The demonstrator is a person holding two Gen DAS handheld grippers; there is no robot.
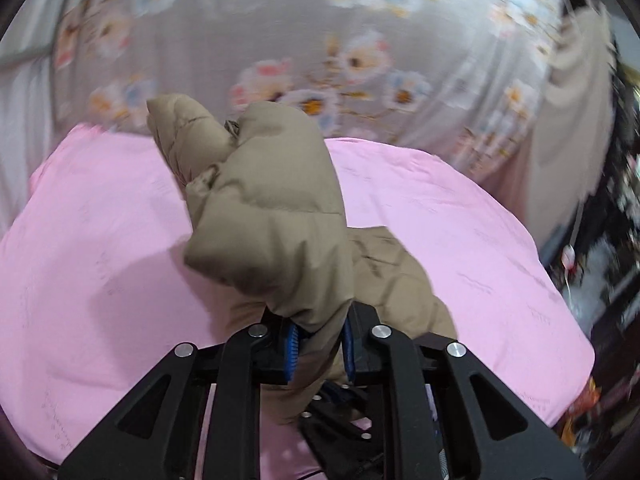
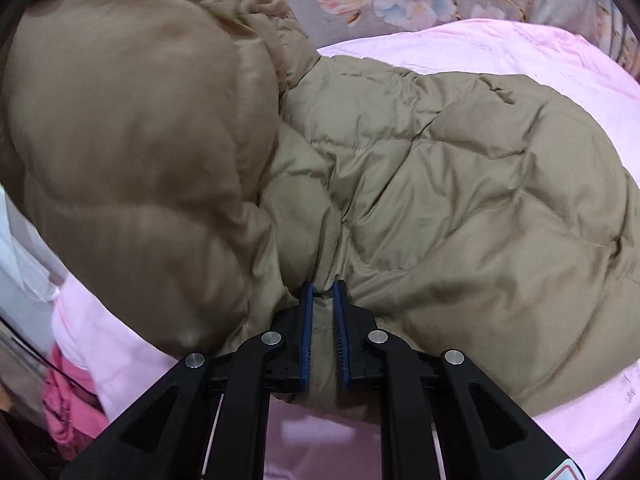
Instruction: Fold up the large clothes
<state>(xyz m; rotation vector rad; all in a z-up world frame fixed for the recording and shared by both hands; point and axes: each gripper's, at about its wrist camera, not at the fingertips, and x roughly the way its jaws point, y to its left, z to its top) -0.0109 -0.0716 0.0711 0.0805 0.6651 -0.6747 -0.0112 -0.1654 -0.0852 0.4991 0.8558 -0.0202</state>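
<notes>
Surface: pink quilted bedspread (image 1: 460, 240) over a bed, with a grey floral sheet (image 1: 280, 40) beyond its far edge; left view blurred towards the far side.

Garment: one tan quilted puffer jacket (image 2: 460, 184), bulky. It lies mostly on the pink bedspread, the body spread flat towards the right side of the bed in the right wrist view, and one padded mass raised high on the left of that view.

Left gripper (image 1: 320, 346): closed down on a tan padded fold of the jacket, likely a sleeve or hem end. The fold stands up and runs forward away from the gripper, clear of the bedspread.

Right gripper (image 2: 323, 334): narrow, a pinch of jacket edge caught between the blue pads (image 2: 306, 336), at the near edge of the bed.

Key relation: the jacket extends forward and rightward from the right gripper. Its long axis seems to run from the near edge towards the far right. The lifted part lies on the left side, so the left gripper is the nearer one to carry it across.

Judgement: fold in progress. The raised portion would need laying over the flat body.

Count: jacket one; grippers two, both holding it; bedspread one; one crumpled deep pink cloth (image 2: 68, 408) off the near left corner of the bed.
</notes>
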